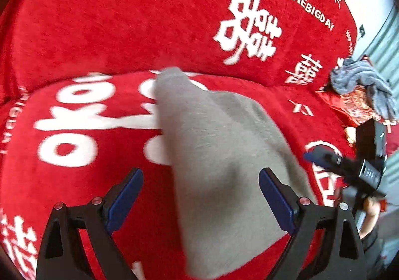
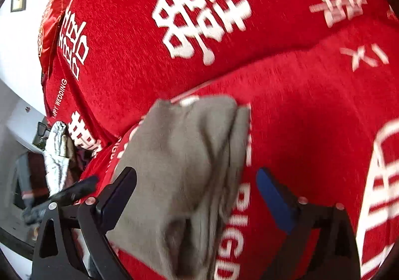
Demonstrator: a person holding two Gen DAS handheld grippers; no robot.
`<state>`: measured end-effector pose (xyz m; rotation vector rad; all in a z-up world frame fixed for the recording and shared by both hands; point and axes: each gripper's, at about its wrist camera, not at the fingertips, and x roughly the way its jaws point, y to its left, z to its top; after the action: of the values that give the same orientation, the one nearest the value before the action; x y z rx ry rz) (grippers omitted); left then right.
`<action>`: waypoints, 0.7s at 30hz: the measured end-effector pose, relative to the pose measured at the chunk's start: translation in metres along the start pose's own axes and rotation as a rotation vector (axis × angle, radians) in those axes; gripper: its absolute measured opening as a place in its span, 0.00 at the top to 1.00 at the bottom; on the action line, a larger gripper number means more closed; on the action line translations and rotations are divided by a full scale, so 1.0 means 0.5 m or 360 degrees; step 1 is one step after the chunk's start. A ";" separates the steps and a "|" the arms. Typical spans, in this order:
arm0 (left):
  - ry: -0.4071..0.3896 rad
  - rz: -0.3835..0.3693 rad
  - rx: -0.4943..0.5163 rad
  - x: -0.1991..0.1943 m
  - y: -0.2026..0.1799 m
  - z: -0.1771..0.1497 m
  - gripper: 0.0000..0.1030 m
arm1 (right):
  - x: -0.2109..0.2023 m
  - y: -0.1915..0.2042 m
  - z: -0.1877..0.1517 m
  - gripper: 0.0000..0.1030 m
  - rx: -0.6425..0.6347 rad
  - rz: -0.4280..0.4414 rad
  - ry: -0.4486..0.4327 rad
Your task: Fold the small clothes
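While both grippers (image 1: 200,199) (image 2: 197,196) gape released, the grey garment (image 1: 219,155) lies lengthwise toward the sofa's backrest (image 1: 139,20).

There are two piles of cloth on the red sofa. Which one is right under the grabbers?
The beige-grey garment, lying on the seat between the open left gripper fingers. The blue-grey bundle sits far off at the sofa's end.

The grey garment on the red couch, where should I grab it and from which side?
Probably the grey garment at its narrow far end, which lies flat against the red couch cover seat. Come from above with the open left gripper, pinching across that thin end; the near part is bunched.
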<state>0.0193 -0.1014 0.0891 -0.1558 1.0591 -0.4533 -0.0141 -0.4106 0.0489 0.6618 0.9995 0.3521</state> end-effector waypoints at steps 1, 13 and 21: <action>0.0042 -0.0050 -0.0002 0.020 -0.001 0.007 0.09 | 0.008 -0.017 -0.005 0.05 0.0074 0.0035 0.0043; 0.0242 -0.0185 -0.0147 0.155 0.020 0.002 0.31 | 0.143 0.065 -0.020 0.50 -0.0054 0.0002 0.0209; 0.0074 0.0072 0.0111 0.098 -0.051 -0.025 0.42 | 0.099 0.136 -0.047 0.56 -0.0280 -0.0109 0.0098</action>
<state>0.0212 -0.1443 0.0523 -0.0597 1.0891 -0.4545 -0.0074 -0.3234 0.0524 0.4589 1.0340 0.3973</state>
